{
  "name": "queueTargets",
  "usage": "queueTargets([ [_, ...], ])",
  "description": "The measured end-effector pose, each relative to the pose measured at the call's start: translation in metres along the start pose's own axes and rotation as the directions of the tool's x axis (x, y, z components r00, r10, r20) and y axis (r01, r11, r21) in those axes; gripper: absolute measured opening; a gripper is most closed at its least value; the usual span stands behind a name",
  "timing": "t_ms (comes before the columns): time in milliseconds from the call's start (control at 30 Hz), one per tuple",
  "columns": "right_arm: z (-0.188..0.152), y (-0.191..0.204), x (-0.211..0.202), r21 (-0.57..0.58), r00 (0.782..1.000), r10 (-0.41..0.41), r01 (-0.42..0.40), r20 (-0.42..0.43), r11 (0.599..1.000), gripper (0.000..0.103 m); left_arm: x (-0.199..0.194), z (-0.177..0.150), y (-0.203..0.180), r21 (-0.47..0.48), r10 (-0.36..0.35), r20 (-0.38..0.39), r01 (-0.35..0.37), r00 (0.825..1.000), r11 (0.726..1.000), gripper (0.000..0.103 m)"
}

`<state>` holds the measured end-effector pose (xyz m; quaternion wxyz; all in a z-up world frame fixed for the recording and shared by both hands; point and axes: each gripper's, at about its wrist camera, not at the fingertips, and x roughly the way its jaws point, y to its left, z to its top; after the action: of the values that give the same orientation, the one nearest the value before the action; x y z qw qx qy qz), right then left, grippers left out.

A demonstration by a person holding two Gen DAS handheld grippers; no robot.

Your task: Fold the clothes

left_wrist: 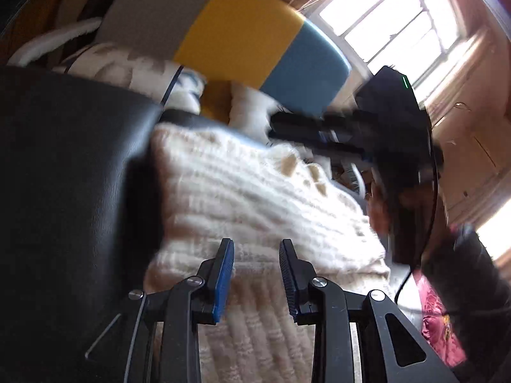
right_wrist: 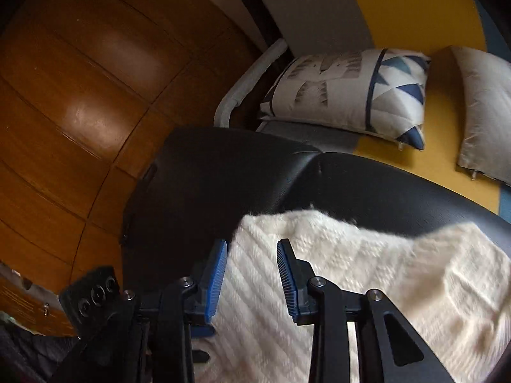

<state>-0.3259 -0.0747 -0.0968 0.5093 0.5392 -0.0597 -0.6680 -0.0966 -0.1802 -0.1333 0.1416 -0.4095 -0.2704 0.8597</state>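
Note:
A cream knitted sweater (left_wrist: 242,198) lies on a black padded table (left_wrist: 64,172). My left gripper (left_wrist: 256,245) hovers open above the sweater's near part, with nothing between its blue-padded fingers. In the left wrist view the other gripper (left_wrist: 319,134) shows as a blurred dark shape over the sweater's far right side. In the right wrist view the same sweater (right_wrist: 367,274) spreads over the black table (right_wrist: 207,185). My right gripper (right_wrist: 252,245) is open over the sweater's left edge, holding nothing.
Behind the table a bed has a yellow and blue sheet (right_wrist: 440,111), a patterned pillow (right_wrist: 351,92) and a grey pillow (right_wrist: 485,105). A wooden wardrobe (right_wrist: 80,89) stands to the left. A bright window (left_wrist: 399,22) and a red cloth (left_wrist: 437,319) are to the right.

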Motion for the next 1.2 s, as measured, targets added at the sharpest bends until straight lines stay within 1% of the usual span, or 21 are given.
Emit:
queueTargets([
  [33,0.009,-0.003,0.013,-0.002,0.999,0.001,-0.001,-0.046,1.0,0.033,0.003,-0.005,0.006,-0.02,-0.001,-0.009,0.001,1.0,1.0,0.03],
  [67,0.014,-0.006,0.027,-0.001,0.994,0.022,-0.022,-0.111,1.0,0.035,0.002,-0.01,0.01,-0.042,-0.026,0.002,0.026,1.0,0.999,0.029],
  [133,0.018,-0.007,0.056,0.016,0.954,0.129,-0.13,-0.269,0.991,0.036,0.0,-0.017,0.017,-0.063,-0.059,0.007,0.059,0.998,0.996,0.029],
  [200,0.015,0.006,0.076,-0.034,0.917,0.163,-0.188,-0.363,0.982,0.036,0.001,-0.019,0.019,-0.068,-0.072,0.007,0.073,0.997,0.995,0.029],
  [233,0.015,0.01,0.083,-0.049,0.909,0.179,-0.213,-0.375,0.976,0.036,0.002,-0.02,0.021,-0.079,-0.08,0.007,0.08,0.997,0.994,0.029],
  [333,0.023,0.018,0.093,-0.064,0.938,0.242,-0.265,-0.249,0.962,0.036,-0.002,-0.018,0.02,-0.081,-0.066,0.006,0.066,0.998,0.995,0.029],
  [367,0.024,0.019,0.096,-0.072,0.947,0.247,-0.266,-0.205,0.961,0.032,-0.002,-0.019,0.016,-0.064,-0.046,0.007,0.046,0.999,0.997,0.029],
  [400,0.025,0.017,0.1,-0.079,0.963,0.217,-0.231,-0.163,0.97,0.03,-0.003,-0.02,0.013,-0.047,-0.026,0.008,0.026,1.0,0.999,0.029],
  [467,0.023,0.006,0.108,-0.045,0.989,0.095,-0.1,-0.112,0.994,0.03,-0.002,-0.024,0.002,0.007,0.033,0.01,-0.033,0.999,0.999,0.029],
  [500,0.021,0.003,0.105,-0.033,0.994,0.052,-0.055,-0.094,0.998,0.023,-0.002,-0.026,-0.004,0.034,0.067,0.009,-0.067,0.998,0.997,0.029],
  [533,0.016,0.006,0.091,-0.04,0.996,0.051,-0.055,-0.079,0.998,0.023,-0.002,-0.027,-0.009,0.056,0.096,0.007,-0.096,0.995,0.994,0.029],
  [600,0.007,0.012,0.064,-0.055,0.998,0.051,-0.053,-0.048,0.997,0.033,-0.005,-0.026,-0.015,0.068,0.115,0.003,-0.115,0.993,0.991,0.029],
  [667,-0.002,0.018,0.037,-0.069,0.999,0.051,-0.052,-0.018,0.996,0.035,-0.009,-0.024,-0.014,0.047,0.075,0.011,-0.075,0.997,0.996,0.031],
  [733,-0.012,0.023,0.01,-0.088,0.999,0.035,-0.035,-0.001,0.995,0.037,-0.015,-0.021,-0.012,0.029,0.063,0.007,-0.063,0.998,0.998,0.031],
  [800,-0.031,0.02,-0.013,-0.096,0.999,-0.046,0.044,-0.026,0.994,0.039,-0.02,-0.017,-0.014,0.023,0.037,0.032,-0.038,0.999,0.999,0.031],
  [867,-0.052,0.015,-0.035,-0.09,0.991,-0.127,0.123,-0.046,0.988,0.039,-0.025,-0.011,-0.022,0.034,-0.005,0.067,0.003,0.998,0.999,0.031],
  [900,-0.064,0.012,-0.047,-0.088,0.984,-0.17,0.165,-0.047,0.982,0.039,-0.025,-0.01,-0.027,0.057,-0.011,0.072,0.007,0.997,0.998,0.033],
  [967,-0.09,0.005,-0.072,-0.081,0.964,-0.264,0.262,-0.022,0.962,0.039,-0.022,-0.006,-0.038,0.111,0.045,0.064,-0.052,0.997,0.992,0.033],
  [1033,-0.117,-0.003,-0.094,-0.065,0.934,-0.357,0.357,0.002,0.932,0.039,-0.008,0.003,-0.04,0.133,0.092,0.037,-0.096,0.995,0.986,0.033],
  [1133,-0.151,-0.04,-0.137,0.017,0.878,-0.478,0.478,0.034,0.878,0.039,0.015,0.025,-0.039,0.16,0.138,0.016,-0.139,0.99,0.977,0.033],
  [1200,-0.179,-0.061,-0.163,0.107,0.822,-0.567,0.56,0.054,0.821,0.042,0.031,0.035,-0.034,0.19,0.186,0.002,-0.183,0.983,0.965,0.033],
])
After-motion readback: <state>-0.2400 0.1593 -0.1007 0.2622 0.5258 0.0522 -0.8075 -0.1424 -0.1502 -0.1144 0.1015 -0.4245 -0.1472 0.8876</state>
